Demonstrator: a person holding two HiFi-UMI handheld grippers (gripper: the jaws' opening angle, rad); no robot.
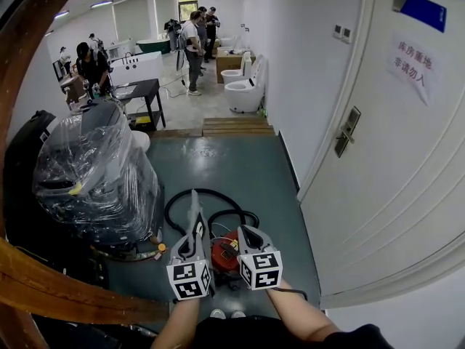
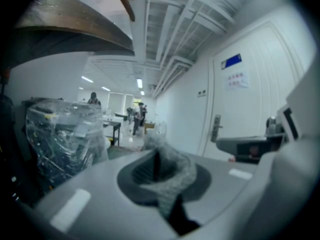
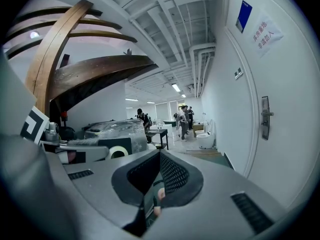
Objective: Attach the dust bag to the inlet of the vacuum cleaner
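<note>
Head view only: the red vacuum cleaner sits on the green floor directly under both grippers, with its black hose looped just beyond it. A plastic-wrapped machine stands to the left and a white door to the right. Neither gripper view shows the vacuum cleaner plainly. Left gripper view: the left gripper is clamped on the dust bag, a crumpled grey fabric pinched between the pads and bulging out past them. In the head view the same bag shows only as a pale strip poking up beyond the jaw tips, above the vacuum cleaner; contact with it cannot be judged. Right gripper view: the right gripper has its jaws pressed together with nothing between them. A thin slit low between the pads shows something pinkish, too small to identify. Each gripper view catches the other gripper at its edge, close alongside. Pose: the left forearm and right forearm, both bare, reach forward from the bottom edge of the head view, roughly parallel. The grippers point away from the body, tipped slightly down, marker cubes facing the camera. People and two toilets are far down the room, well apart from the work.
</note>
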